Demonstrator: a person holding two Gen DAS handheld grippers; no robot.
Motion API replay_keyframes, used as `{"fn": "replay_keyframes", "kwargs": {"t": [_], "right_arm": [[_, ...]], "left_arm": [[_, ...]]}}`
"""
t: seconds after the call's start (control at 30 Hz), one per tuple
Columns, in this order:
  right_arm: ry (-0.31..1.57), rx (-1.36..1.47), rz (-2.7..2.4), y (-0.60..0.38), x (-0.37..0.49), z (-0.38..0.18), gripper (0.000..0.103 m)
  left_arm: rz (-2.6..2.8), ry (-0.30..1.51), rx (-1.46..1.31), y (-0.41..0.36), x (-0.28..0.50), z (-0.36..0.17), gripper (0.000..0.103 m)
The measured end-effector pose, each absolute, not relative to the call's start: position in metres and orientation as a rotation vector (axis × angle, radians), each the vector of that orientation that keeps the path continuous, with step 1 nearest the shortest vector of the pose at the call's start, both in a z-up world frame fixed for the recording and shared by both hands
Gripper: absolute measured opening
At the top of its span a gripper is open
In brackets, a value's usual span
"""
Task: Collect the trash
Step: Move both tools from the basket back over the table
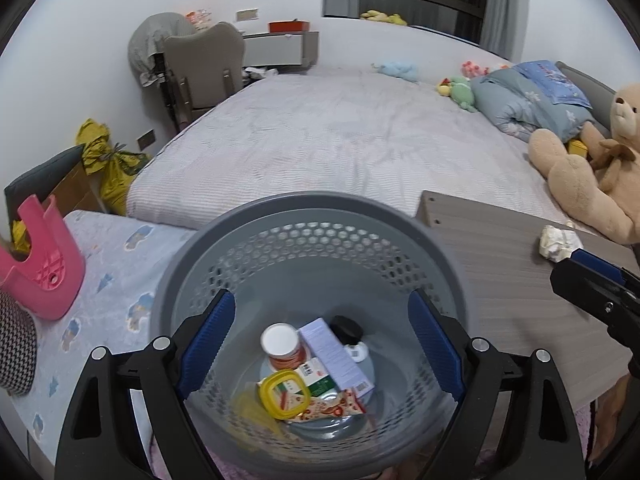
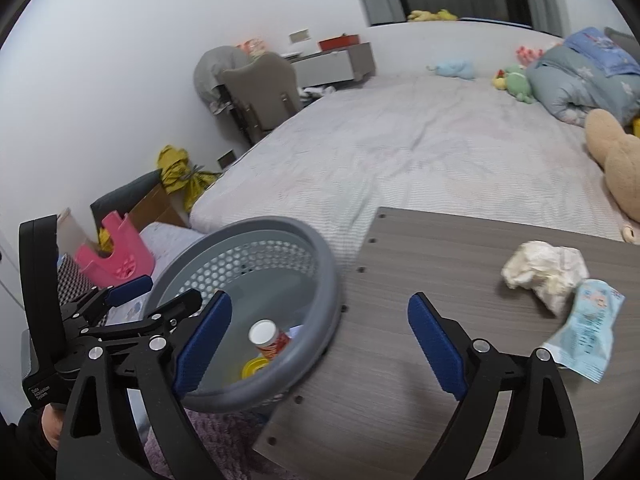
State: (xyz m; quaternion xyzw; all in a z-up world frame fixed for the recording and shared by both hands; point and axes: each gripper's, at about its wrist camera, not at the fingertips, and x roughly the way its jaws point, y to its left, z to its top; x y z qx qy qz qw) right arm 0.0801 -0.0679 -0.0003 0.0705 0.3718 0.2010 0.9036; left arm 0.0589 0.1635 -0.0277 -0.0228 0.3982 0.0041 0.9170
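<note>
— What do your tools look like from where you stand?

— Your left gripper (image 1: 320, 344) and right gripper (image 2: 320, 344) match: black plastic arms with triangular cut-outs, silver round screws at the pivots, ribbed blue pads (image 1: 210, 340) on the fingers.

— Any markings?

— In the right wrist view, your left tool's black handle (image 2: 40, 390) carries small white lettering, seemingly "Data Acquisition System". Your sleeve (image 2: 24, 448) beneath looks dark.

both wrist views angled down, sharing basket (image 1: 304, 216) (image 2: 316, 248), bed (image 1: 340, 136) (image 2: 420, 152).
</note>
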Motion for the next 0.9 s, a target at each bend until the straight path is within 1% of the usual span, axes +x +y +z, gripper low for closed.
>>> {"fn": "replay_keyframes", "kwargs": {"t": [0.43,0.9], "right_arm": [[0.715,0.210,0.222,-0.155,0.050,0.008,0.088],[0.696,0.273,0.055,-0.233,0.031,-0.002,0.088]], "left_arm": [[-0.170,0.800,-0.017,0.088,0.068,-0.019,0.084],[-0.246,0.806,0.047,0.016,0.075,-0.018,0.084]]}}
